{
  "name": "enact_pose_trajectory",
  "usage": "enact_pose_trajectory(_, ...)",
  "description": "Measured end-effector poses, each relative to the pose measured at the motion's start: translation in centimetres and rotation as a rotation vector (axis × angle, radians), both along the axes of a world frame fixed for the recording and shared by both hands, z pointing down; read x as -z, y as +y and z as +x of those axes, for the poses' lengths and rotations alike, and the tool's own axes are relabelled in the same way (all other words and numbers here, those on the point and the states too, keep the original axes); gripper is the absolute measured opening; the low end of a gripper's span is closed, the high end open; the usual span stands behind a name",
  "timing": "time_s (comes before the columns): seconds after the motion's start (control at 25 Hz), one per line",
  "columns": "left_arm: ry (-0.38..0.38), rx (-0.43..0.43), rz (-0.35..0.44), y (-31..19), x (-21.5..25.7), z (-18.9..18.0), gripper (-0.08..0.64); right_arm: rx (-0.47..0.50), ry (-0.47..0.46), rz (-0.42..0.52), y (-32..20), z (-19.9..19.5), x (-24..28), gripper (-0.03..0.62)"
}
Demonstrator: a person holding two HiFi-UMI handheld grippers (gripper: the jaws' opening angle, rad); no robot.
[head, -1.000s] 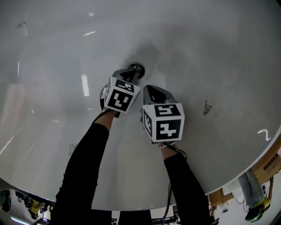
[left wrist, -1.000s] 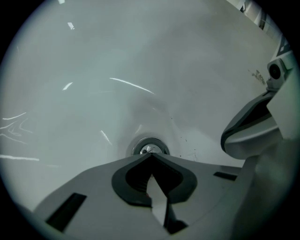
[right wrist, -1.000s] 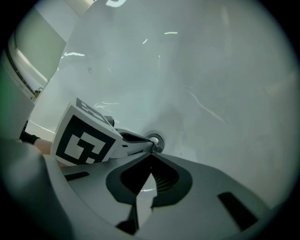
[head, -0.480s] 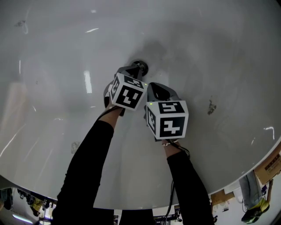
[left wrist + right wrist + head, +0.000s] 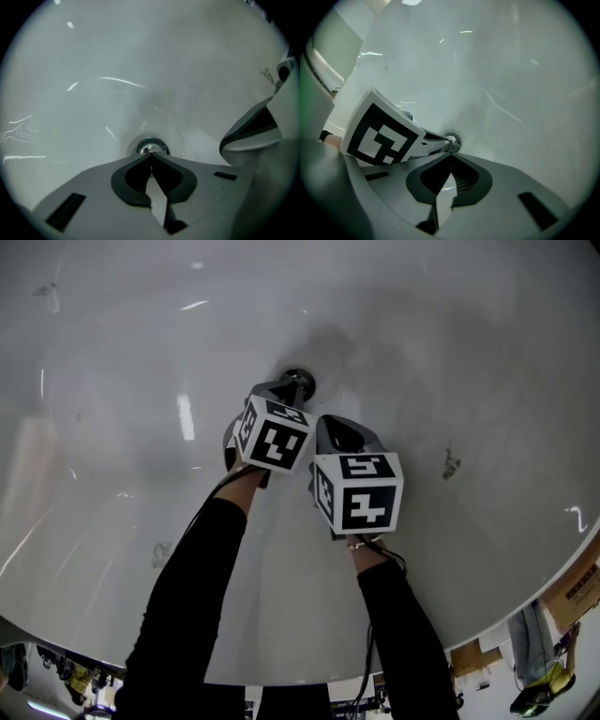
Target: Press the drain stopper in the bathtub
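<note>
A round chrome drain stopper [image 5: 298, 382] sits in the floor of the white bathtub [image 5: 112, 381]. It also shows in the left gripper view as the stopper [image 5: 149, 149] and in the right gripper view as the stopper [image 5: 453, 140]. My left gripper [image 5: 284, 390] is shut, its closed tips resting on the stopper; the left gripper [image 5: 151, 155] has its jaws meeting at a point. My right gripper [image 5: 330, 432] hangs just beside and behind it, shut with nothing held, seen as the right gripper [image 5: 450, 161].
A dark smudge [image 5: 447, 463] marks the tub floor to the right. The tub rim [image 5: 525, 587] curves along the lower right, with cardboard boxes [image 5: 572, 592] and floor clutter beyond it.
Over the last second both grippers shifted slightly right and forward, bringing the left tips onto the stopper; since half a second ago they have hardly moved.
</note>
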State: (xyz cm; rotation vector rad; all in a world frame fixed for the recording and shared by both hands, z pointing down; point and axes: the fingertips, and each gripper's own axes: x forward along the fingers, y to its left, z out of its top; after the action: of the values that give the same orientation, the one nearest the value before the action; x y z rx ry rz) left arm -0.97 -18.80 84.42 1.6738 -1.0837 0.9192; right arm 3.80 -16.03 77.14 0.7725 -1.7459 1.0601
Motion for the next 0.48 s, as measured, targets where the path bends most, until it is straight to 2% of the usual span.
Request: enact_pose_trajectory(0.48,0.051,0.023,0.043,0.8,2.2,-0.1,0.005,-0.032,-0.008,0.013,-0.5,-0.1,1.7,0.001)
